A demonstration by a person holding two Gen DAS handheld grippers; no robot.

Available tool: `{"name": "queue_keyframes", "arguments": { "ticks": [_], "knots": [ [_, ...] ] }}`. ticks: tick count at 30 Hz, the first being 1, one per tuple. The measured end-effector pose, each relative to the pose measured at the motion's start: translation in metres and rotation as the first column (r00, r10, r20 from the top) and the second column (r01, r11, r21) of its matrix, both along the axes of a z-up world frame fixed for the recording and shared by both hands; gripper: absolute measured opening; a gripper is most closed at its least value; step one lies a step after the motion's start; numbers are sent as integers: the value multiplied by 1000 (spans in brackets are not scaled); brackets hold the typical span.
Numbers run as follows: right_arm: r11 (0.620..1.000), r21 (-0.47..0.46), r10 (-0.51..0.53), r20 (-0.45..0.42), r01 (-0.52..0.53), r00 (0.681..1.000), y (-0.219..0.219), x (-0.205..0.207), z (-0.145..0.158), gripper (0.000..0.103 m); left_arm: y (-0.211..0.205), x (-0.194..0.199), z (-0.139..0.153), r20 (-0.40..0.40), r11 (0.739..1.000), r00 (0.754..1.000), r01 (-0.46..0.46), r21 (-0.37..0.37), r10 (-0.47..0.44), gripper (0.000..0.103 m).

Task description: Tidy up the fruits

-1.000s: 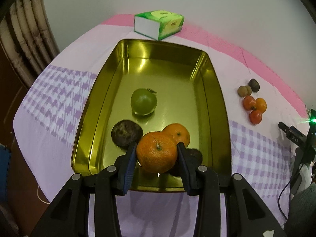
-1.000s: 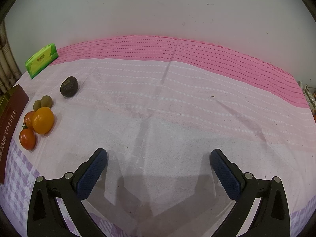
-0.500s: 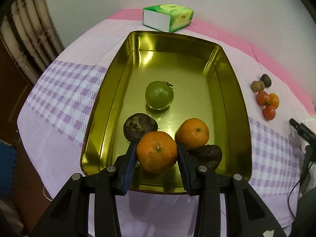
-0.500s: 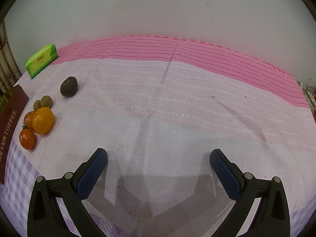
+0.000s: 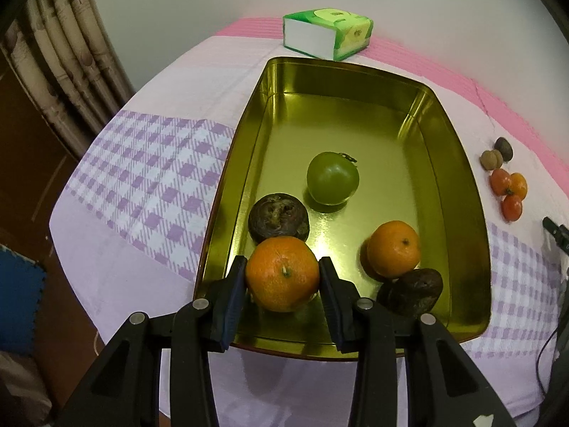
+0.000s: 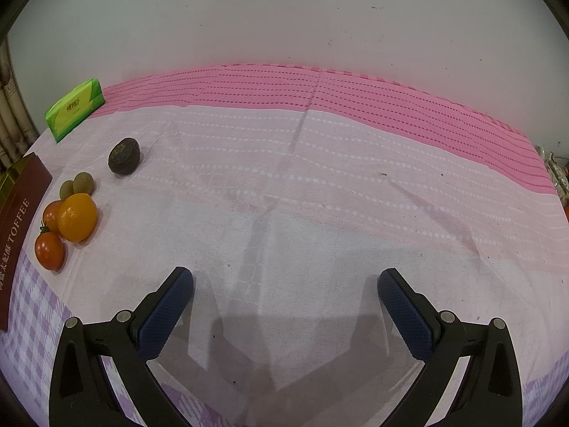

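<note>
In the left wrist view, the left gripper (image 5: pixel 282 277) has its fingers (image 5: pixel 233 293) clamped on an orange (image 5: pixel 282 273) at the lower centre of the frame, over the near end of a gold tray (image 5: pixel 458 163) that fills the middle. Whether the orange touches the tray floor cannot be told.

Just above the held orange, touching or nearly touching it, sits a dark wrinkled fruit (image 5: pixel 278 217). A green round fruit (image 5: pixel 333 178) lies near the tray's centre. At the lower right of the tray a second orange (image 5: pixel 393 248) rests against another dark fruit (image 5: pixel 414 290), which sits close beside the right finger.

At the top of the frame, just beyond the tray's far rim, stands a green tissue pack (image 5: pixel 329 32). The counter wears a cloth (image 5: pixel 149 163) of purple check, pale pink and darker pink. At the right edge lies a small cluster of loose fruit (image 5: pixel 506 186). A curtain (image 5: pixel 60 60) hangs at the upper left.

In the right wrist view, the right gripper (image 6: pixel 286 297) hovers over bare cloth, its fingers (image 6: pixel 167 311) wide apart and holding nothing. At the left of that frame lie a yellow-orange fruit (image 6: pixel 77 217), two red tomatoes (image 6: pixel 49 251), two small brown-green fruits (image 6: pixel 83 183) and a dark fruit (image 6: pixel 124 156), beside the tray's brown side lettered TOFFEE.
</note>
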State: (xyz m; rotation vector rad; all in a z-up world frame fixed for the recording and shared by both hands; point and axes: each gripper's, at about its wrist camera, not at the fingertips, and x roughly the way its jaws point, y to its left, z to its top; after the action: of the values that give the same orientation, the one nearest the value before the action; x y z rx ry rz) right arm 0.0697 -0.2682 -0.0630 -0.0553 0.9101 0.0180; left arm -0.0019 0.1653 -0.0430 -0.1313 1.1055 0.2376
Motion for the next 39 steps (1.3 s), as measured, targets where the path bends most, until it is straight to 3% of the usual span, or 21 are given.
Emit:
{"name": "queue_keyframes", "arguments": {
  "ticks": [18,39],
  "knots": [
    [1000,0,-1,1,1,1000,0,0,0,103,-3,1,-2,0,1000,1000,12,17,-12,38],
    [1000,-1,-27,-15,27,1000,7,11,-1,103,-6,-12,37,95,999,994,50,2,-50,69]
  ]
}}
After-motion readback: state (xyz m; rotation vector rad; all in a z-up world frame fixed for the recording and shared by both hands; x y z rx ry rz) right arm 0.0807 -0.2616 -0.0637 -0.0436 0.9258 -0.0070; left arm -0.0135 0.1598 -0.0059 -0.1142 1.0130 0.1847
